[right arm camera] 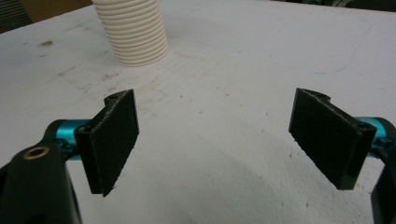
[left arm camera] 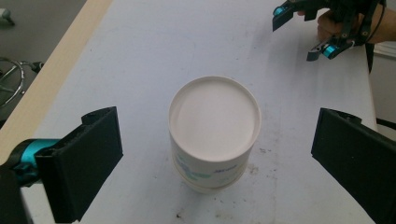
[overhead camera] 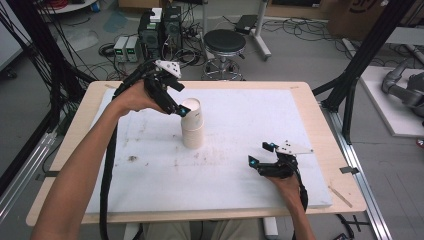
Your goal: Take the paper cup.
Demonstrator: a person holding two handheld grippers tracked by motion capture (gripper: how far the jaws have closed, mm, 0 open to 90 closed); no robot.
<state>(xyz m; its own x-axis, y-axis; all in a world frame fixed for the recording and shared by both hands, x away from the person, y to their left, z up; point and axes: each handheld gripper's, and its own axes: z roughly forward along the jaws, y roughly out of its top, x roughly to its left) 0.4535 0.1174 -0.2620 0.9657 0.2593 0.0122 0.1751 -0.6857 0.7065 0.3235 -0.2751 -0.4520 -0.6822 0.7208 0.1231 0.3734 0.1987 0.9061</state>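
Cups [overhead camera: 192, 125] stand as a nested white stack near the middle of the tabletop [overhead camera: 150, 175], upside down, the top one's flat base facing up and the lower ones ribbed. Above the stack hangs the left hand-held gripper [overhead camera: 184, 101]; in the left gripper view its jaws are spread wide either side of the top cup [left arm camera: 214, 130] with clear gaps, gripping nothing. That straddling pose looks suited to closing on the top cup, perhaps to lift it off. The right hand-held gripper [overhead camera: 262, 155] rests low toward the near right of the tabletop, well apart from the stack, jaws wide and empty, probably just waiting. A scuffed, stained white sheet covers the wooden top. Beyond it sit a round black stool [overhead camera: 225, 45], computer boxes [overhead camera: 160, 30] and tangled cables on a grey floor.
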